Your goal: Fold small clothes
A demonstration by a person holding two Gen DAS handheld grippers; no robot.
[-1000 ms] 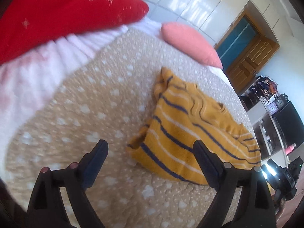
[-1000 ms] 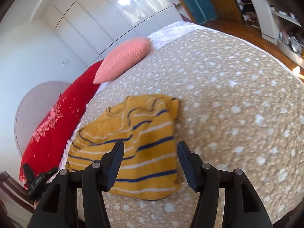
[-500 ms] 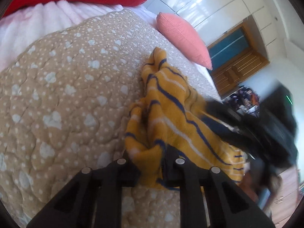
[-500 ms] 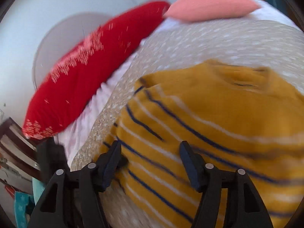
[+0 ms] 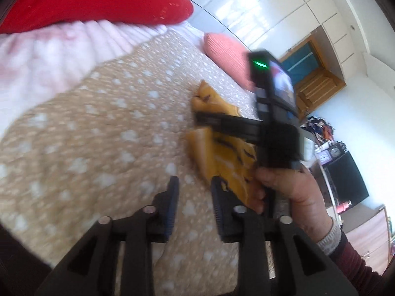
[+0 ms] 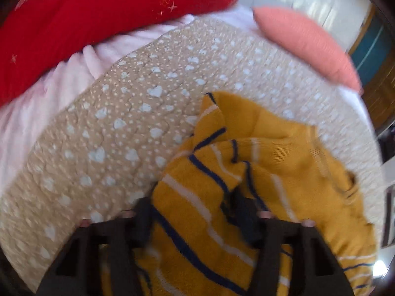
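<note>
Mustard knit, the striped sweater (image 6: 284, 167) fills the lower right of our right view, bunched on the quilt (image 6: 128, 113) between our right gripper's (image 6: 195, 212) jaws, while our left gripper (image 5: 193, 192) gapes narrowly, holding nothing.

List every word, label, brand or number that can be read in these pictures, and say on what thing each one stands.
None can be read.
Red pillow: gold stars and ornaments only, no letters.
Small screen on the right gripper: blurred.
Clock face on the far shelf: too small.
Striped yellow sweater: no label shows.
</note>
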